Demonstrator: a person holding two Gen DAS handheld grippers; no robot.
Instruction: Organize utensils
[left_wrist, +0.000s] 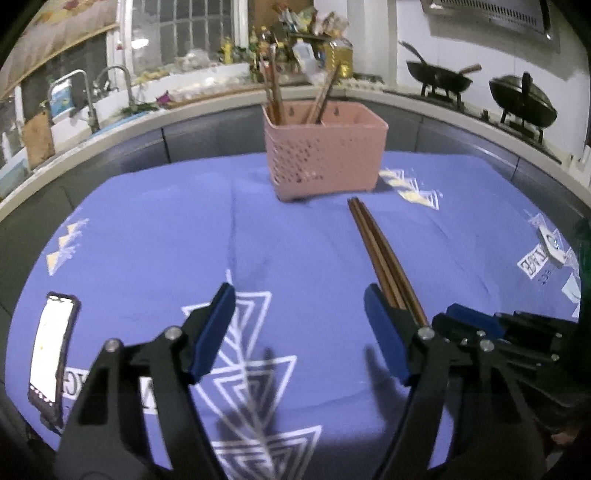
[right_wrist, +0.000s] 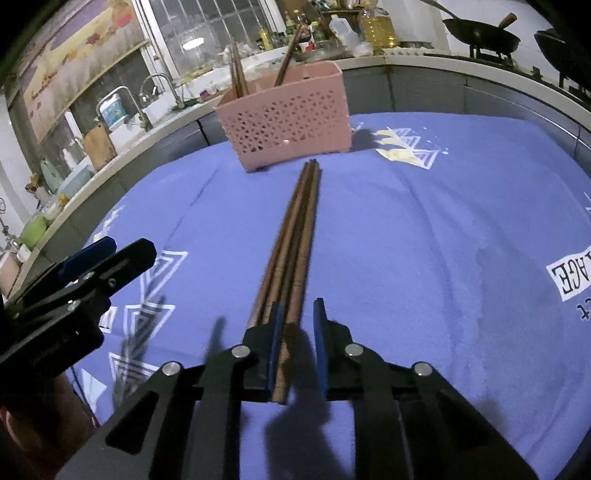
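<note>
right gripper (right_wrist: 297, 347) jaws nearly closed around chopsticks (right_wrist: 295, 236). long axis points toward pink basket (right_wrist: 284, 125). left gripper (left_wrist: 299, 332) open, empty, beside.

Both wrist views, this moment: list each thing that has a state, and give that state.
Left gripper: open, nothing between its jaws.
Right gripper: jaws narrow around the near end of the loose chopsticks; a gap shows at the right pad.
Loose chopsticks: bundled, flat on the cloth, pointing at the basket.
Pink basket: upright, with chopsticks standing inside.
Phone: screen lit, lying on the cloth.
</note>
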